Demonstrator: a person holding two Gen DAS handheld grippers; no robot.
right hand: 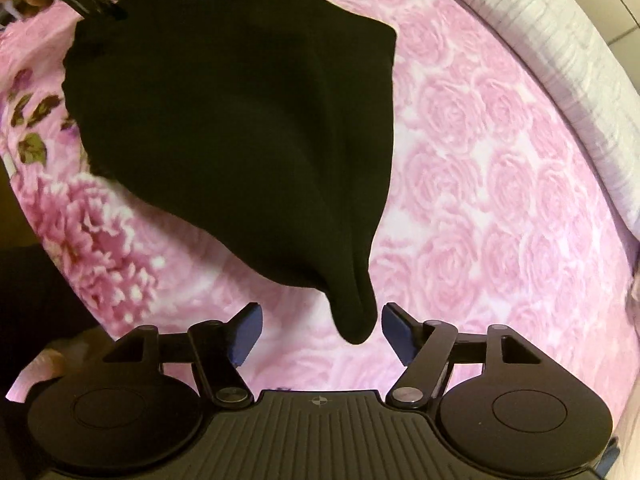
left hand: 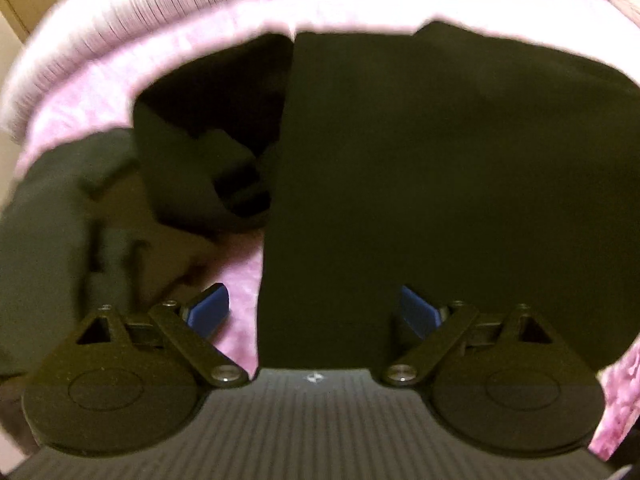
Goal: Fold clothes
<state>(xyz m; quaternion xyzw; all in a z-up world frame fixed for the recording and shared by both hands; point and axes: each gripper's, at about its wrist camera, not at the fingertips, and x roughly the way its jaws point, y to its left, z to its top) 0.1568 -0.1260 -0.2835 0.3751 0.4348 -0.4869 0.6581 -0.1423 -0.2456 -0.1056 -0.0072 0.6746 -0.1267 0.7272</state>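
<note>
A black garment (right hand: 240,128) is shown spread on a bed with a pink rose-print bedspread (right hand: 500,160). The right gripper (right hand: 322,334) is held open, a pointed corner of the garment lying between its blue pads (right hand: 400,334), apart from both. The left gripper (left hand: 314,312) is likewise open above the garment (left hand: 440,180), its straight edge lying between the pads.

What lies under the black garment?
The black garment lies on a pink rose-print bedspread, which shows all around it. Whether anything else sits beneath the cloth cannot be seen; it covers that patch completely.
</note>
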